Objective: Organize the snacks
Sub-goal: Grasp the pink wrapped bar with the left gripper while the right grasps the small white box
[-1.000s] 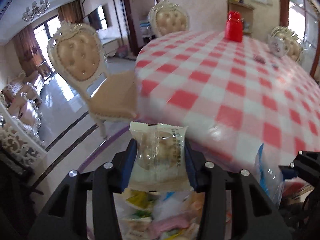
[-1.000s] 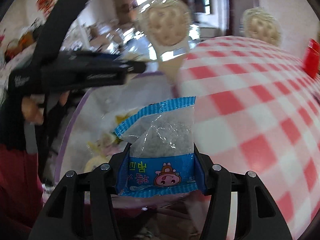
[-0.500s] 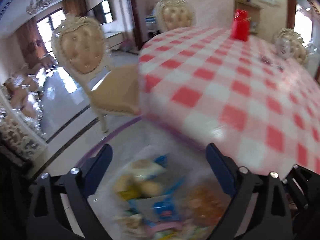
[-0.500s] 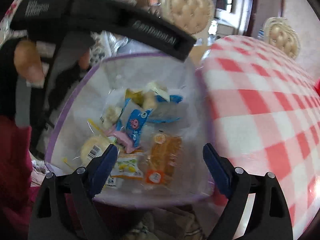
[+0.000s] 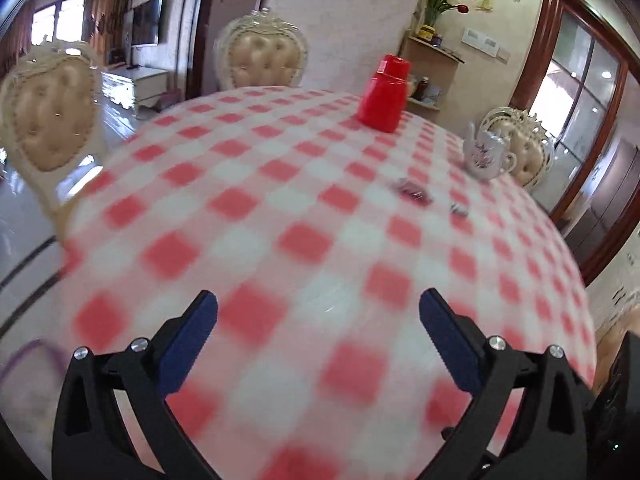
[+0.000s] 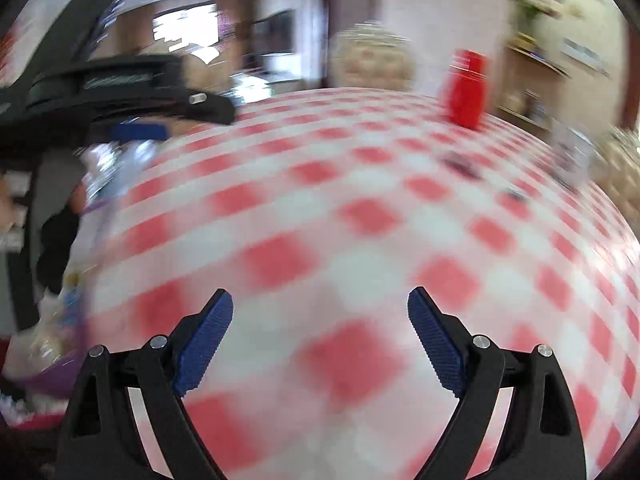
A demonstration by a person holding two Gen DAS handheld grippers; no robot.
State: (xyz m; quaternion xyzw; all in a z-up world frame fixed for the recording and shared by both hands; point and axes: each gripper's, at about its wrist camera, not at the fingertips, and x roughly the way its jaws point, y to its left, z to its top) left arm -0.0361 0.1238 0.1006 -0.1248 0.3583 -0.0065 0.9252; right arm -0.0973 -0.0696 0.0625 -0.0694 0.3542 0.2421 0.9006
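Note:
My left gripper (image 5: pixel 318 306) is open and empty above the red-and-white checked table (image 5: pixel 304 208). My right gripper (image 6: pixel 320 304) is open and empty too, over the same table (image 6: pixel 360 216). The clear snack bag with a purple rim (image 6: pixel 44 344) shows at the left edge of the right wrist view, with blurred packets inside; a piece of its purple rim (image 5: pixel 28 354) shows low left in the left wrist view. Two small dark wrapped snacks (image 5: pixel 412 192) lie far across the table. The left gripper's body (image 6: pixel 120 88) shows upper left in the right wrist view.
A red jar (image 5: pixel 384 98) stands at the table's far side, and a white teapot (image 5: pixel 486 152) at its far right. Cream padded chairs (image 5: pixel 48 120) stand around the table. Both views are motion-blurred.
Both grippers opened and dropped their snack packets into the bag, then swung right and up from the bag to face across the table.

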